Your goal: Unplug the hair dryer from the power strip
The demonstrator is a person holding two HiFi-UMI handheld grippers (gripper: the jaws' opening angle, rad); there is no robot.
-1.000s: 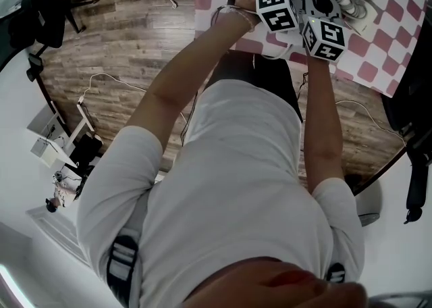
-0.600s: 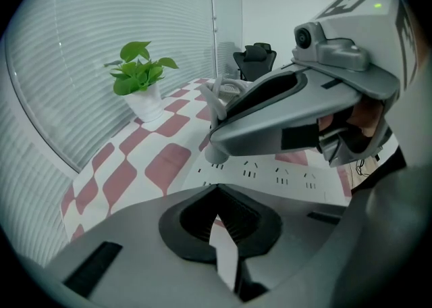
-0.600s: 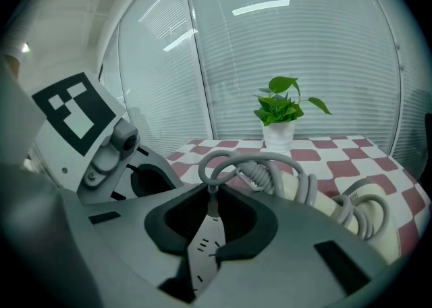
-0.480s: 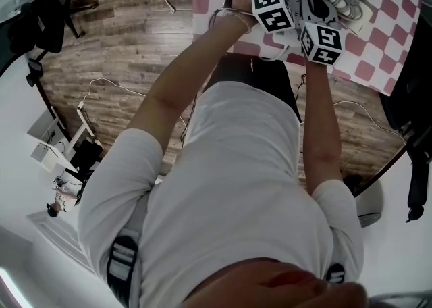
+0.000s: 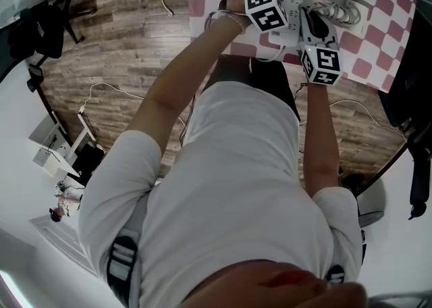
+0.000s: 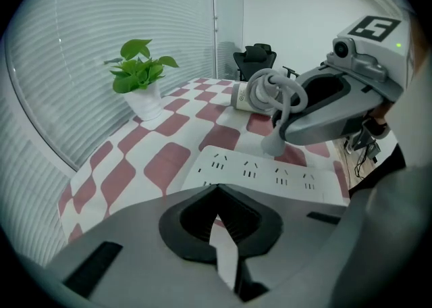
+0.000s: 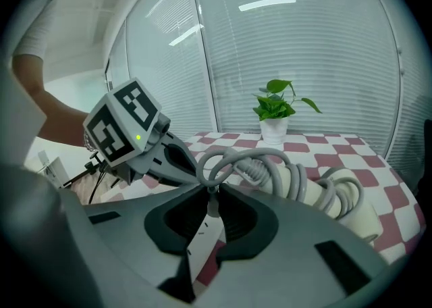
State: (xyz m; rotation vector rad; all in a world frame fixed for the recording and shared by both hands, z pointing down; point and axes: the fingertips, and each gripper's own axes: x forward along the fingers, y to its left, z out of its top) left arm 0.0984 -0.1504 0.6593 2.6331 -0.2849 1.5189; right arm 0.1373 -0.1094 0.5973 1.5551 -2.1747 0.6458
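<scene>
At the left of the checkered worktop (image 6: 162,165), a white pot (image 6: 147,105) holds a leafy green plant (image 6: 138,70). The left claw (image 6: 214,190) is closed, its tips meeting with nothing between them, over the near edge of the white power strip (image 6: 270,173). Behind the strip lies the hair dryer (image 6: 248,97), its grey cord (image 6: 289,94) looped over it. The left gripper view shows the strip's rows of sockets, and the head view adds the wooden floor (image 5: 121,36). The right gripper view shows the right claw (image 7: 208,195) clamped on the plug (image 7: 209,207), by the strip's far edge.
</scene>
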